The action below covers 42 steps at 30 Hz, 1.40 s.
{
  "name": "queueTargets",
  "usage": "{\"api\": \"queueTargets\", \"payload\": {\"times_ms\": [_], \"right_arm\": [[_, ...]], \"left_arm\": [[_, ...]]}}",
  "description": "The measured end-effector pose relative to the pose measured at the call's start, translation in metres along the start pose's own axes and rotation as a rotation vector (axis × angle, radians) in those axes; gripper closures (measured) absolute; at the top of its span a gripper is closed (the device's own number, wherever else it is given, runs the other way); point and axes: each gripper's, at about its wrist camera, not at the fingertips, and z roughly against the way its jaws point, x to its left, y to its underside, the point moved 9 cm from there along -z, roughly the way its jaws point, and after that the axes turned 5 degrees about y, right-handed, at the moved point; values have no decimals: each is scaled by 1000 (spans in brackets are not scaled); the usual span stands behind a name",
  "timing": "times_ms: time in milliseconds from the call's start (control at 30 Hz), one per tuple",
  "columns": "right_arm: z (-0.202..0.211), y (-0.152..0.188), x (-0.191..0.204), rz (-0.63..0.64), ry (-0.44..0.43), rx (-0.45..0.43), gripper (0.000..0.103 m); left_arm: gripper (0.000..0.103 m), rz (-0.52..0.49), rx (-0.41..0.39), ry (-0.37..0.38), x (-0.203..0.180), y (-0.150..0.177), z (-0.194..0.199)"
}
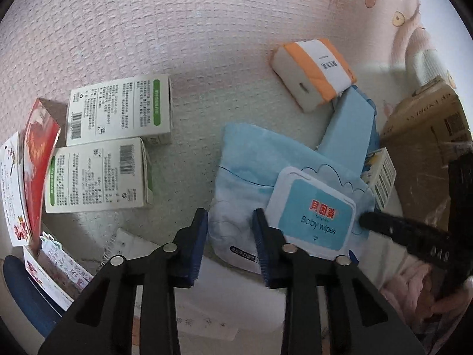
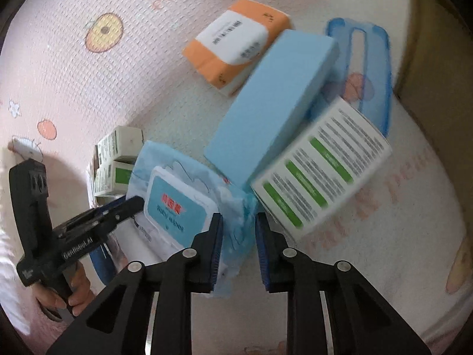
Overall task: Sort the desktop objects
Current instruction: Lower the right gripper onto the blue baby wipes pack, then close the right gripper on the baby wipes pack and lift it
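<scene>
Both grippers pinch soft blue baby-wipes pack (image 1: pixel 295 195): left gripper (image 1: pixel 229 230) at its edge, right gripper (image 2: pixel 239 236) at its corner; bare pink mat (image 1: pixel 147 29) toward 12 o'clock

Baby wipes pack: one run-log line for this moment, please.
left gripper: straddles baby wipes pack, grip unclear | right gripper: shut on the pack's other edge | surface: pink mat

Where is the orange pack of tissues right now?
The orange tissue pack lies on the pink mat, at the top of both wrist views. Its near edge is right beside the plain blue box, farther away than the baby wipes pack.
</scene>
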Motion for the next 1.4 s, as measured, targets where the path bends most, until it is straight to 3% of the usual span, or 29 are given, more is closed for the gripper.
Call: {"api": "queueTargets", "payload": {"times_ms": [333,433,567,667,833,1000,1167,1267,1400], "right_arm": [[-13,23,7,-109,-76,55,77],[-17,20,11,-114,-65,33,77],[-16,19,8,-166,-93,14,77],[-15,22,0,-229,-110,18,69],[-12,19,5,-259,-143,0,69],[-15,9,13,-229,-95,-39,63],[-23,10,10,-275,-140,-27,56],[-23,11,8,-288,-153,-36,57],[-17,9,16,-194,-89,-55,63]], "left_arm": [[53,-45,31,47,11,-4,-4],[54,26,17,108,18,-1,-4],[59,147,15,245,24,6,-1],[59,118,-2,220,23,8,-2],[59,113,-2,210,22,8,-8],[59,48,2,155,9,-10,-8],[59,33,14,186,2,-6,-6],[62,29,7,166,1,-2,-5],[71,-14,-11,102,-6,2,4]]}}
